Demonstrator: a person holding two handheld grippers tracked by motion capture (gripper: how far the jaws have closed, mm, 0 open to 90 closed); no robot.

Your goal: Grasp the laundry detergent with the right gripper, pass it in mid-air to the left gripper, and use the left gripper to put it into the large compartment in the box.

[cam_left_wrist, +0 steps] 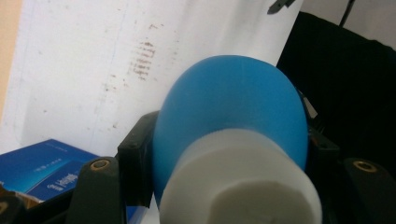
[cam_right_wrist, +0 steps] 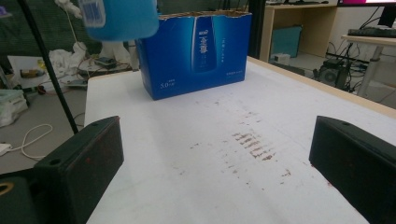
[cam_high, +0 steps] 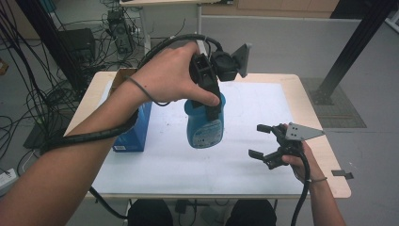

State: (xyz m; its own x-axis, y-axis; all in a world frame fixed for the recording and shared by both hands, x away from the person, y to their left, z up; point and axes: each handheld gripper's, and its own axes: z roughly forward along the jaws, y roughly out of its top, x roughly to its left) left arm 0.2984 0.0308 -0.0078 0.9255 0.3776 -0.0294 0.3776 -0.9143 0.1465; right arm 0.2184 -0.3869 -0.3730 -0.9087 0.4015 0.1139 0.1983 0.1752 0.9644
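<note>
A blue bottle (cam_high: 204,127) with a white cap (cam_left_wrist: 243,182) hangs upright above the white sheet, its base off the surface. My left gripper (cam_high: 208,101) points down and is shut on the bottle's neck, one black jaw on each side of the bottle (cam_left_wrist: 233,102) in the left gripper view. My right gripper (cam_high: 256,140) rests low near the table's right edge, with its jaws wide apart and nothing between them. In the right gripper view, its pads (cam_right_wrist: 84,163) frame bare sheet, and the bottle's base (cam_right_wrist: 121,16) floats at the top left.
An open blue carton (cam_high: 134,129) stands at the left of the table, behind and beside the bottle; it also appears as a carton (cam_right_wrist: 201,51) in the right gripper view. A stained white sheet (cam_high: 244,160) covers the wooden tabletop. Cables and equipment crowd the floor at the far left.
</note>
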